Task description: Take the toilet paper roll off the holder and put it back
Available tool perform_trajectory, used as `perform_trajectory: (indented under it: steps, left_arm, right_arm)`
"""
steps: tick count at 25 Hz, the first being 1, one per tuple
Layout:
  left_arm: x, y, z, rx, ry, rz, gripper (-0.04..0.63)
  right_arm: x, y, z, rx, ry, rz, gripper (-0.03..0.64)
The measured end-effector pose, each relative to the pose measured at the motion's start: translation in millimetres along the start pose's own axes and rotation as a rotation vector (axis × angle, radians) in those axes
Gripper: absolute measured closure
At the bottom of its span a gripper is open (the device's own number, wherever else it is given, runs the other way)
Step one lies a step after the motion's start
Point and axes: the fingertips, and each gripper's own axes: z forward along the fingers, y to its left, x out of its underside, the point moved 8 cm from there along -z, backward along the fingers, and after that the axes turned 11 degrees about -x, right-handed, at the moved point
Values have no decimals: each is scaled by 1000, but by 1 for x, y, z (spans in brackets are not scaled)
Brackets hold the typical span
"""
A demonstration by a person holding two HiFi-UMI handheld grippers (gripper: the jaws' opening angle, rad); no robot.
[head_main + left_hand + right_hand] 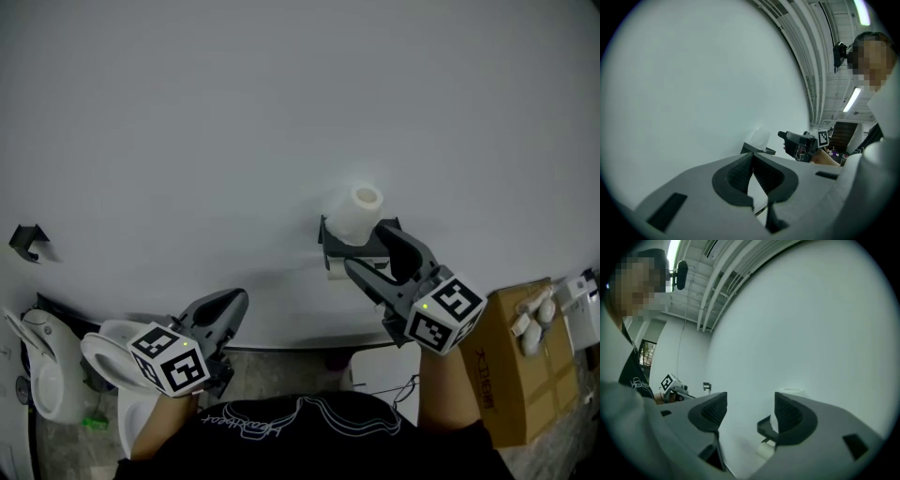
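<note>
A white toilet paper roll (357, 212) stands upright on top of a dark wall holder (329, 246). A second white roll end (336, 270) shows just under the holder. My right gripper (371, 249) is right in front of the holder, jaws open and empty. In the right gripper view the upright roll (791, 392) peeks out behind the right jaw, with the holder (764, 426) below it. My left gripper (232, 302) hangs low at the left, far from the holder, shut on nothing. The left gripper view shows the roll (759, 138) and my right gripper (798, 143) beyond its jaws.
A plain white wall fills the view ahead. A toilet (45, 377) stands at the lower left, with a small dark wall bracket (27, 240) above it. A cardboard box (521, 370) carrying small white items sits at the right.
</note>
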Motion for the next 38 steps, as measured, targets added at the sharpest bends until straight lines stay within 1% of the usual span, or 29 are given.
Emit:
perform_trajectory:
  steps: [3, 4, 5, 7, 10, 13, 16, 18, 21, 29, 38]
  left_arm:
    - [4, -7, -7, 12, 5, -9, 589]
    - [6, -9, -9, 18, 7, -15, 589]
    - [8, -12, -11, 27, 8, -21, 590]
    - [12, -18, -14, 44, 11, -28, 589]
    - [21, -26, -19, 64, 23, -37, 589]
    - [28, -35, -22, 96, 31, -44, 589]
    - [34, -45, -25, 132, 36, -47, 589]
    - [38, -51, -27, 165, 36, -47, 589]
    - [43, -58, -31, 189, 44, -35, 591]
    - [49, -66, -38, 187, 65, -23, 591]
    - [51, -68, -35, 200, 80, -19, 589]
  right_arm:
    - [13, 26, -8, -59, 11, 26, 358]
    - [19, 33, -10, -68, 14, 35, 374]
    - [25, 39, -12, -71, 16, 46, 377]
    - [37, 48, -17, -63, 19, 74, 398]
    - [52, 60, -24, -50, 4, 146, 470]
    - [68, 72, -30, -65, -2, 212, 526]
    - [85, 79, -36, -53, 3, 271, 612]
    - [95, 83, -39, -51, 2, 298, 612]
    - [107, 92, -40, -43, 21, 276, 612]
    - [116, 102, -46, -48, -9, 354, 612]
    - [111, 110, -49, -51, -27, 333, 612]
